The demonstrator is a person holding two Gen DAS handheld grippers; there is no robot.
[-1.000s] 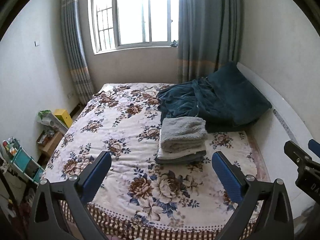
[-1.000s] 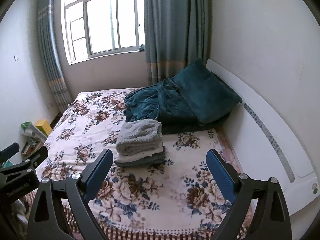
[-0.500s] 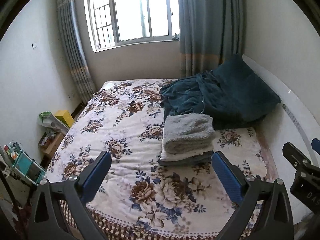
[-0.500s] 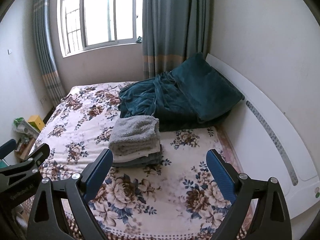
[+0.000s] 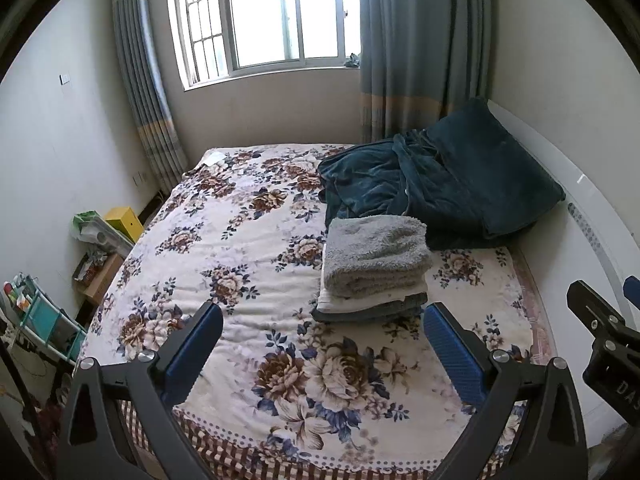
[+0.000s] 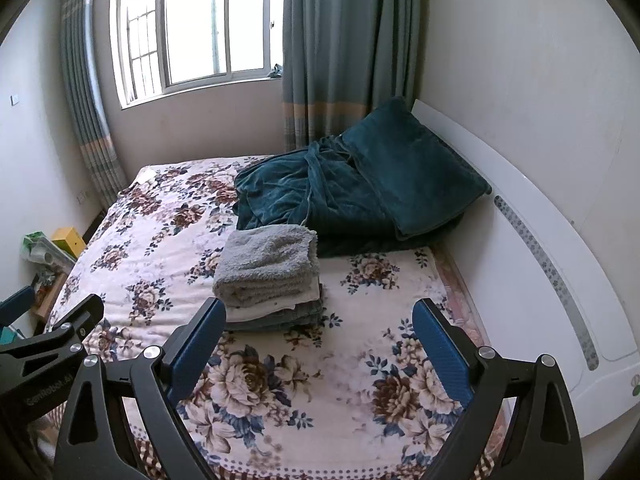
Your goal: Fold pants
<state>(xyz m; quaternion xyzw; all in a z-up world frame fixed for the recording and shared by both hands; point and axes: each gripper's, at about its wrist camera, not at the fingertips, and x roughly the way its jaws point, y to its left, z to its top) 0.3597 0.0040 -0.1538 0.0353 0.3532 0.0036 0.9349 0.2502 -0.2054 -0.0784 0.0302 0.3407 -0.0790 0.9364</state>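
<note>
A stack of folded clothes lies on the floral bed: a grey fleecy piece on top, a white piece under it, blue denim pants at the bottom. It also shows in the right wrist view. My left gripper is open and empty, held above the bed's near edge, short of the stack. My right gripper is open and empty, also near the front edge. Each gripper shows at the edge of the other's view.
A dark teal robe and pillow are piled behind the stack against the white headboard. A window and curtains stand at the back. Boxes and a shelf crowd the floor at the left.
Both grippers have moved forward toward the bed and the stack, which now looks larger. Both remain open and empty.
</note>
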